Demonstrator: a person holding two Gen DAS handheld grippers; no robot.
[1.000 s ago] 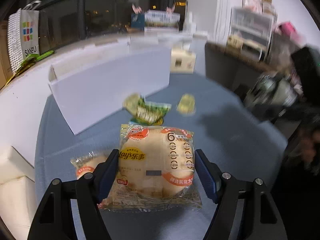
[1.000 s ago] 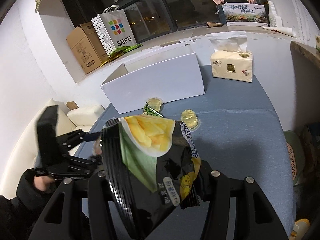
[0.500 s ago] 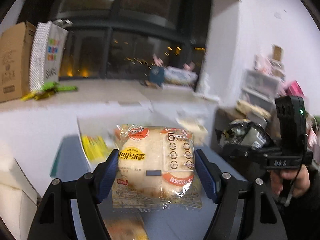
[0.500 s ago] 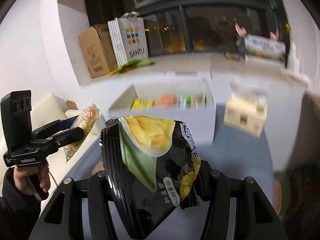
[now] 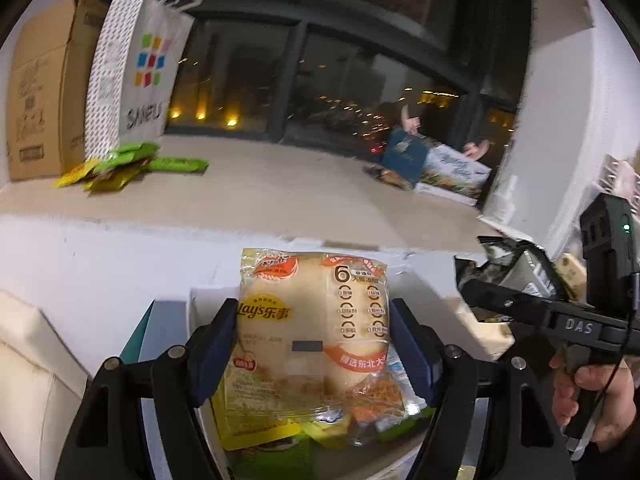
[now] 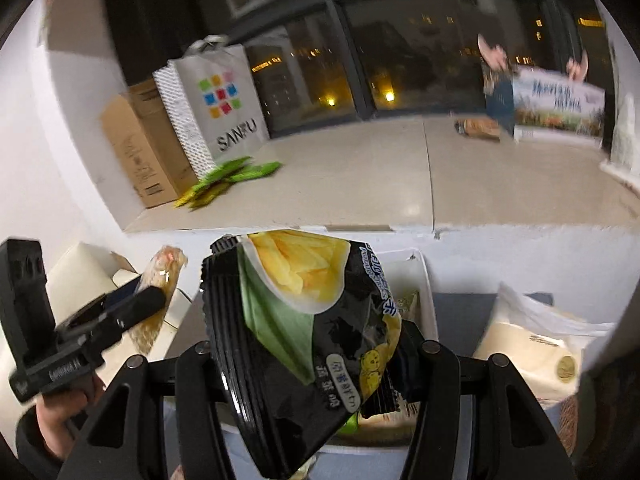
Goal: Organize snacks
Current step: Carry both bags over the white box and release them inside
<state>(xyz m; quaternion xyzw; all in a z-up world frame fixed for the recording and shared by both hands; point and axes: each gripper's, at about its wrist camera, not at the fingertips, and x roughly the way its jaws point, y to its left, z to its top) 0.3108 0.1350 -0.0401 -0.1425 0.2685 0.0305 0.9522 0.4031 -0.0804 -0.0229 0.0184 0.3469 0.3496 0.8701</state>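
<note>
above box [image 5: 172, 320], crinkly bun pack [image 5: 312, 340]

Left tongs [image 5: 312, 356] have matte black angular arms with silver screws and dark blue pads [image 5: 214, 350]. Right tongs [image 6: 308, 360] share the black frame and round screws. Seen from the left wrist, their pistol handle bears white "DAS" lettering, a green light, a thin cable, bare-skinned hand [image 5: 592, 404], dark sleeve

L & R hand-held gripper [image 5: 312, 344] [image 6: 308, 344] each clamped on a packet; both raised, side by side
</note>
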